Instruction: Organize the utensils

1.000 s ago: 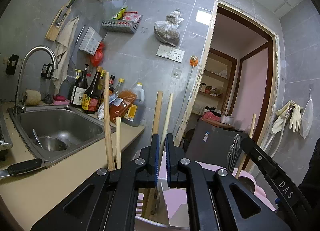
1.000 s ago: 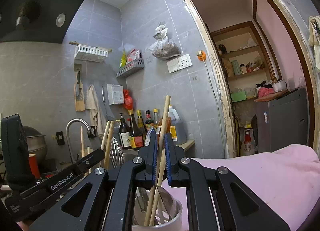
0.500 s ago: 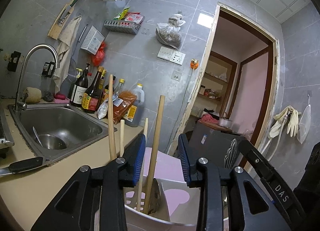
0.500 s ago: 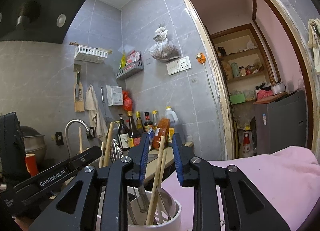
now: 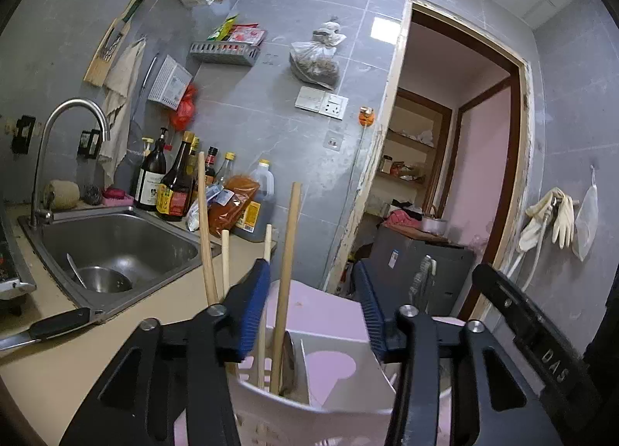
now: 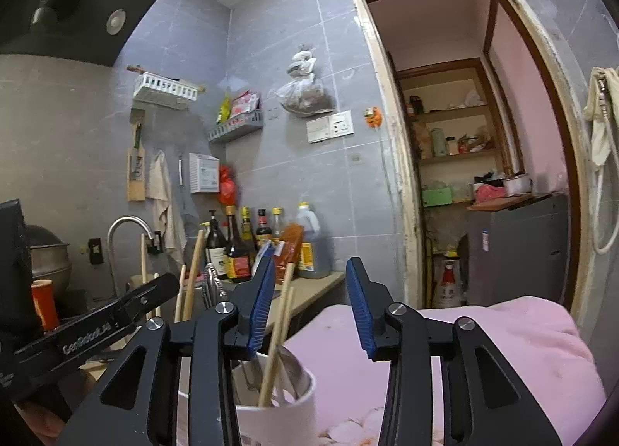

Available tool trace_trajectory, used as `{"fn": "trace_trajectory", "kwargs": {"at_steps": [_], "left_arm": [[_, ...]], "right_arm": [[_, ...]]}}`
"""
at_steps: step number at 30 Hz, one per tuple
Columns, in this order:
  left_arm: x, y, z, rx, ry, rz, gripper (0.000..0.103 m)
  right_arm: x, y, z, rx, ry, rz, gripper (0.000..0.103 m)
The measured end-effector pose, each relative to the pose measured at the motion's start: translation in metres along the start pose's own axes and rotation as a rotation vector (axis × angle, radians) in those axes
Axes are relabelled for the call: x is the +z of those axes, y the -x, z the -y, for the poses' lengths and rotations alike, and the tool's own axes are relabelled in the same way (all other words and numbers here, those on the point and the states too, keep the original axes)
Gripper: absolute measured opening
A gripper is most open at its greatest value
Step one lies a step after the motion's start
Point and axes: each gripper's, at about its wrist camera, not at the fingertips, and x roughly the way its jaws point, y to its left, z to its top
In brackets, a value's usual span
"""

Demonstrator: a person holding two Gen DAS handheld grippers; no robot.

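Both chopsticks were released as the left gripper [image 5: 315, 306] and right gripper [image 6: 309, 305] jaws were opening, one chopstick [image 5: 284, 283] left upright at 12 o'clock in the holder [image 5: 309, 419]; straight withdrawal was advised.

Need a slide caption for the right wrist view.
Right claw opening above a white cup, released wooden chopsticks standing inside.

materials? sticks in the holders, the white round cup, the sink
Sticks: look like bare wood or bamboo, pale tan and matte. White round cup: smooth white, plastic or ceramic, can't tell which. Sink: probably stainless steel, with a brushed grey sheen and soft reflections.
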Motion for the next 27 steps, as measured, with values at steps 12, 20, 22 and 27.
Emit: {"fn": "trace_trajectory", "kwargs": {"at_steps": [12, 20, 22, 27], "left_arm": [[-0.010, 0.022, 0.013, -0.056, -0.025, -0.101, 0.061], [-0.021, 0.043, 0.018, -0.076, -0.055, -0.143, 0.074], [-0.024, 0.047, 0.019, -0.084, -0.068, -0.157, 0.077], [-0.032, 0.056, 0.024, -0.112, -0.110, -0.205, 0.090]], "right_arm": [[0.004, 0.055, 0.013, -0.078, 0.006, -0.039, 0.061], [-0.002, 0.091, 0.024, -0.142, -0.033, -0.095, 0.078], [-0.004, 0.100, 0.027, -0.155, -0.042, -0.108, 0.083], [-0.004, 0.119, 0.031, -0.192, -0.055, -0.127, 0.096]]}}
